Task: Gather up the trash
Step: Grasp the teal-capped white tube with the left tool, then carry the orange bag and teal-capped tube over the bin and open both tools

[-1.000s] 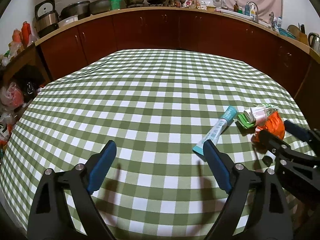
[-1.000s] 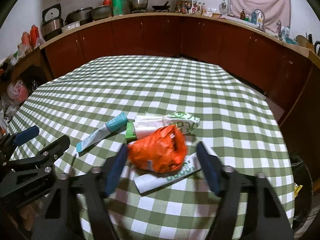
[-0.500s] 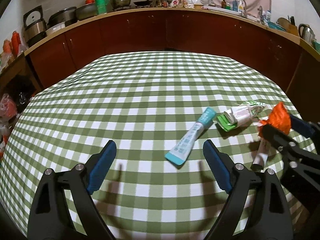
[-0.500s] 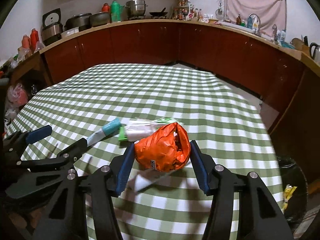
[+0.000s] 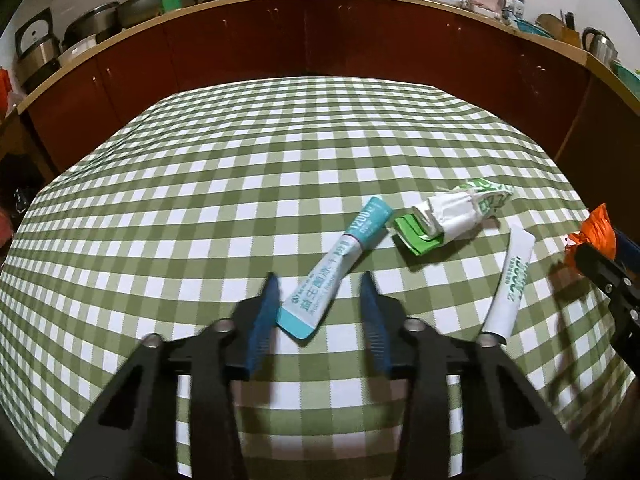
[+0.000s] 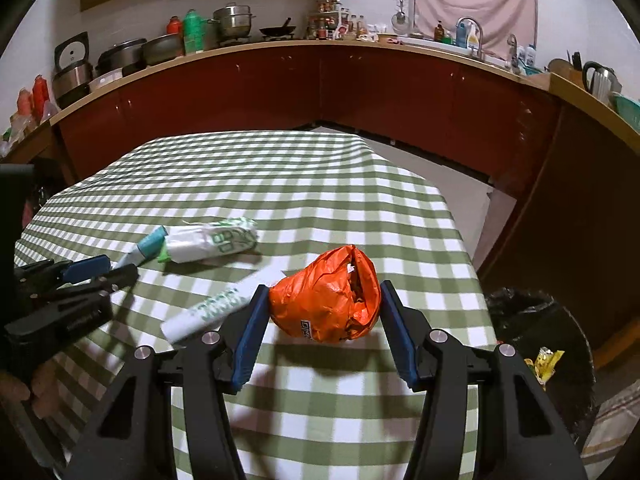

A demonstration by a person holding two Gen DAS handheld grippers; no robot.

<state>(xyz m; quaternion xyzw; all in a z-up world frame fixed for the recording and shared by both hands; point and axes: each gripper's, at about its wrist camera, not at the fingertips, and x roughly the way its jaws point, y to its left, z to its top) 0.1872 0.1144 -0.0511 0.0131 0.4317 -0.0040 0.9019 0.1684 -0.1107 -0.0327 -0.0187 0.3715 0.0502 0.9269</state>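
A teal-and-white tube (image 5: 340,264) lies on the green checked tablecloth (image 5: 200,200). My left gripper (image 5: 318,280) straddles its near end and its jaws are closing; the right pad still stands off the tube. My right gripper (image 6: 323,286) is shut on a crumpled orange plastic bag (image 6: 328,300), held above the table near its right edge. The bag (image 5: 598,228) shows at the far right of the left wrist view. A white tube (image 5: 510,280) and a white-and-green wrapper bundle (image 5: 452,212) lie between the two grippers.
A bin with a black liner (image 6: 536,320) stands on the floor beyond the table's right edge, with a yellow wrapper (image 6: 544,360) in it. Dark red cabinets with a crowded counter (image 6: 360,92) ring the room. A hand (image 6: 24,396) shows at lower left.
My left gripper moved up to the teal tube and its jaws narrowed around the tube's end. My right gripper closed on the orange bag and carried it right, uncovering the white tube.
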